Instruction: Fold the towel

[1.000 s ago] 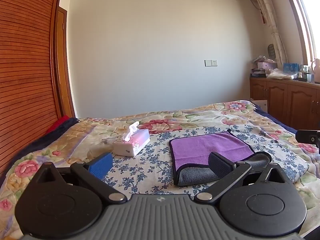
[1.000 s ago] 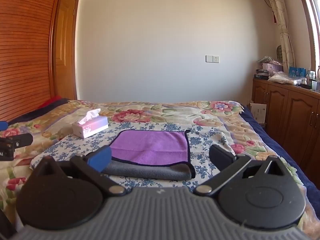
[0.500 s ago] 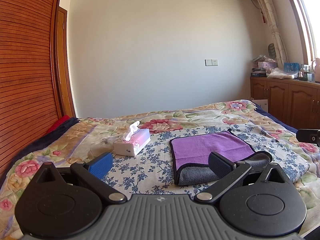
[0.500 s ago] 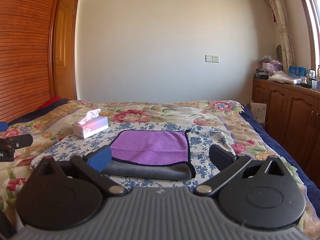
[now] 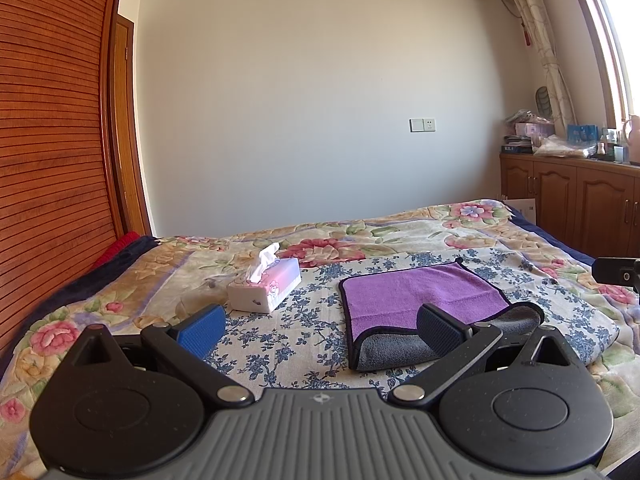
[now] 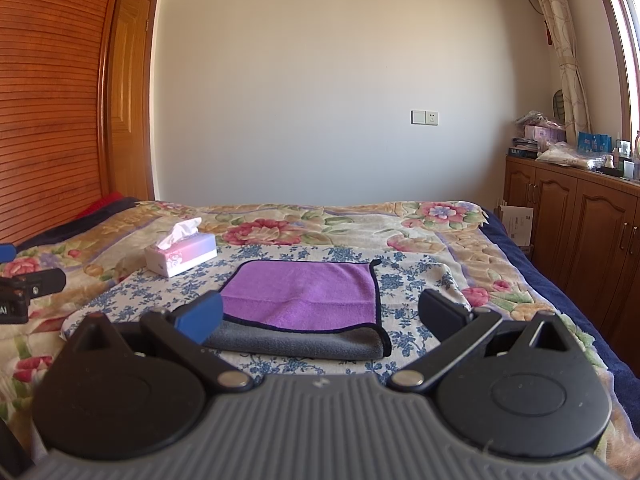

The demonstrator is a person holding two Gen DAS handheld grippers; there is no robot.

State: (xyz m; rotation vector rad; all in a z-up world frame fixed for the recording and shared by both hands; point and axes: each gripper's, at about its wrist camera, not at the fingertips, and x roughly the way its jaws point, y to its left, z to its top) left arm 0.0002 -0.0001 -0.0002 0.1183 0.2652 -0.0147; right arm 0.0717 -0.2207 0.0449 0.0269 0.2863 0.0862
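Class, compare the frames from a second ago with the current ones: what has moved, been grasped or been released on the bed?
Nothing visibly changed. The purple towel lies folded on the floral bedspread with its grey underside showing at the near edge, and the tissue box sits to its left as before. The left gripper and right gripper both stay open, holding nothing, hovering short of the towel.

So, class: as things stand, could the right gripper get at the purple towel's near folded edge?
Probably yes. The right gripper is open and faces the towel head on, with only bare bedspread between. The tissue box sits off to the left, clear of the path.
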